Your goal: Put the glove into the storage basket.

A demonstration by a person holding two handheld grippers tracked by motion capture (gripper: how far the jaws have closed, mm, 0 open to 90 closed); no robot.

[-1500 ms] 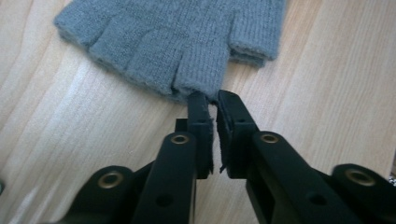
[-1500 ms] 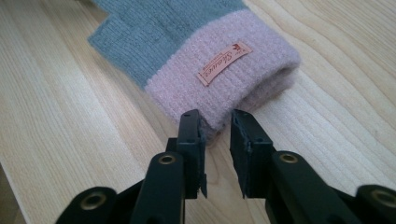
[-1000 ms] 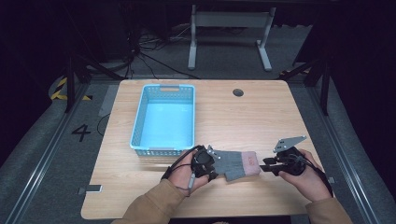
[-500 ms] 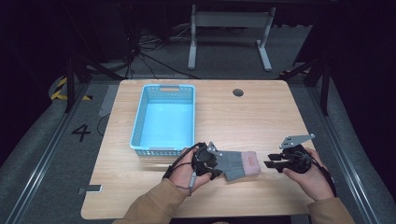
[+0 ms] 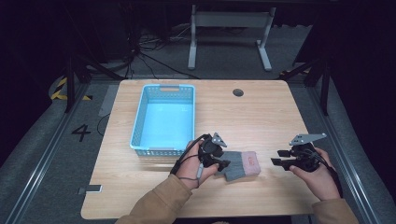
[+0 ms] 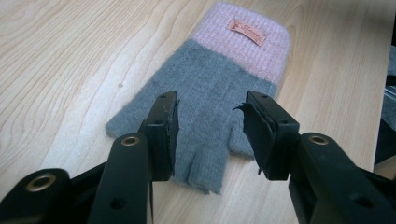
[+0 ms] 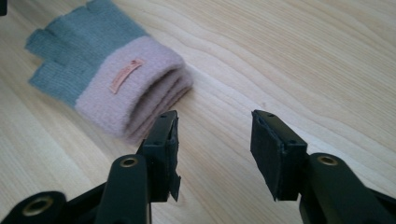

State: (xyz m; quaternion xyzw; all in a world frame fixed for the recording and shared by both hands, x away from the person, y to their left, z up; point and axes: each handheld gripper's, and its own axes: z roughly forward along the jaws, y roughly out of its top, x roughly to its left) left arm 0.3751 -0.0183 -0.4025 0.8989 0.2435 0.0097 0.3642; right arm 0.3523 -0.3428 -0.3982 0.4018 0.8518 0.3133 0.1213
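One table (image 5: pixel 261 121) carries everything. On it lies a stack of grey gloves (image 5: pixel 239 163) with pink cuffs; the right gripper view shows at least two layered cuffs, though the exact count cannot be told. One blue basket (image 5: pixel 140 122) stands at about ten o'clock from the gloves. Two grippers are there: a left gripper (image 5: pixel 223 161) and a right gripper (image 5: pixel 278 157), one at each end of the gloves. One small flat object (image 5: pixel 90 189) lies at the table's eight o'clock corner.

Blue basket (image 5: pixel 163 119) on wooden table (image 5: pixel 261 116)
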